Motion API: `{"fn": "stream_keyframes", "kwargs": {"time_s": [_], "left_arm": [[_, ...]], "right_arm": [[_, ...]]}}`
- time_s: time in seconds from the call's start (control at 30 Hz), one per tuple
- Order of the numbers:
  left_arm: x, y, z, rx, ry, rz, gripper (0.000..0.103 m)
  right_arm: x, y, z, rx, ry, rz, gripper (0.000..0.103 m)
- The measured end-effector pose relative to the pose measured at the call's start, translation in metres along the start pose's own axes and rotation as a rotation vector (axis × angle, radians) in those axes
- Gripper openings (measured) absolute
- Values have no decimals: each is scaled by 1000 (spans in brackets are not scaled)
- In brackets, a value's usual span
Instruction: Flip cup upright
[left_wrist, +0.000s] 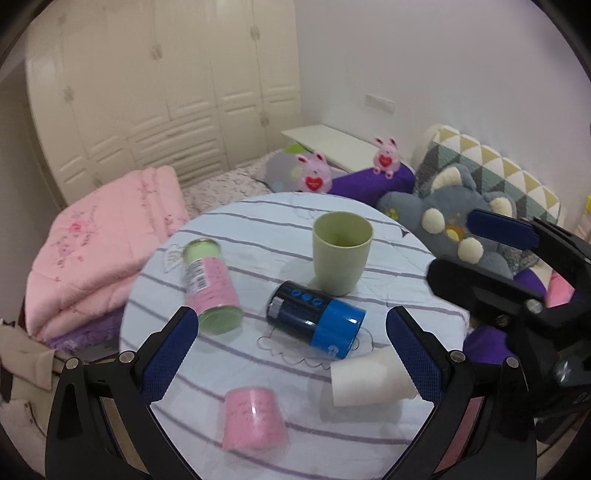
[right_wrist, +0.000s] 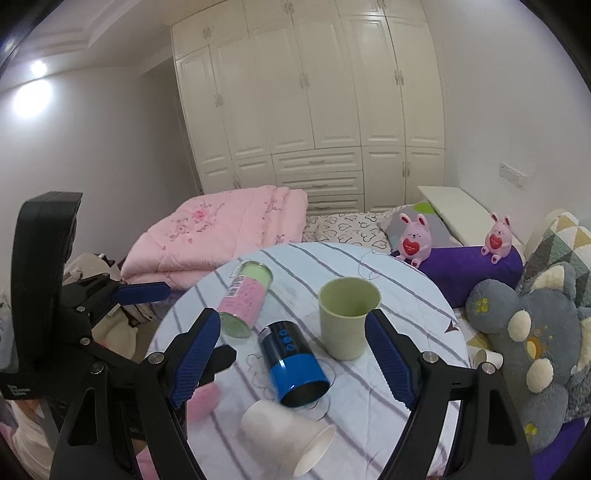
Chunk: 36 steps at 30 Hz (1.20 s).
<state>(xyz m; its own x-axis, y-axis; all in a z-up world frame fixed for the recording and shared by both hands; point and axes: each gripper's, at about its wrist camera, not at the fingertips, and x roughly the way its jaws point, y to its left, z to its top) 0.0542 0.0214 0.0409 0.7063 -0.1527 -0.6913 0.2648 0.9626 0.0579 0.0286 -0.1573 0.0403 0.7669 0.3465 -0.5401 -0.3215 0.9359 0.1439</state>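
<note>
On the round striped table (left_wrist: 388, 258) a green cup (left_wrist: 341, 251) stands upright at the far side; it also shows in the right wrist view (right_wrist: 345, 321). A blue-black cup (left_wrist: 317, 319) (right_wrist: 293, 363), a pink-green can (left_wrist: 210, 284) (right_wrist: 245, 302) and a white paper cup (left_wrist: 369, 378) (right_wrist: 286, 437) lie on their sides. A pink cup (left_wrist: 255, 419) stands upside down near me. My left gripper (left_wrist: 291, 332) is open above the near table edge, empty. My right gripper (right_wrist: 291, 339) is open and empty over the blue-black cup.
A folded pink quilt (left_wrist: 99, 251) lies left of the table on the bed. Plush toys (right_wrist: 532, 332) and a purple bolster (right_wrist: 469, 266) lie to the right. A white wardrobe (right_wrist: 314, 103) stands behind. The right gripper's body (left_wrist: 517, 295) shows at the left view's right side.
</note>
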Motion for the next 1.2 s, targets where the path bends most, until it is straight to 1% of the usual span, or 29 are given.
{"fn": "stream_keyframes", "kwargs": {"time_s": [0.1,0.2,0.33,0.43,0.5,0.7,0.83,1.0,1.07,1.2], "left_arm": [[-15,0,-13,-21,-20,19,103],[-25,-1,-27,-36,-25,15,103],[-33,-3,-44,-51,-29,18,103],[-39,-1,-59,-68,-37,6,103],[-42,1,-66,-75,-44,-11,103],[-59,5,-83,-108,-121,-24,103],[-71,3,-93,-112,-192,-15,103],[-80,2,-101,-112,-249,7,103],[-81,2,-104,-113,-256,21,103],[-82,7,-109,-130,-265,36,103]], "right_arm": [[-12,5,-6,23,-11,-9,82],[-24,7,-15,53,-24,-21,82],[-38,11,-28,89,-23,-54,82],[-46,15,-40,103,-21,-75,82],[-51,18,-45,103,-22,-79,82],[-70,41,-56,41,-60,-142,82],[-79,59,-61,-21,-97,-185,82],[-92,76,-68,-86,-198,-231,82],[-98,82,-71,-109,-255,-262,82],[-104,83,-72,-123,-319,-323,82]]}}
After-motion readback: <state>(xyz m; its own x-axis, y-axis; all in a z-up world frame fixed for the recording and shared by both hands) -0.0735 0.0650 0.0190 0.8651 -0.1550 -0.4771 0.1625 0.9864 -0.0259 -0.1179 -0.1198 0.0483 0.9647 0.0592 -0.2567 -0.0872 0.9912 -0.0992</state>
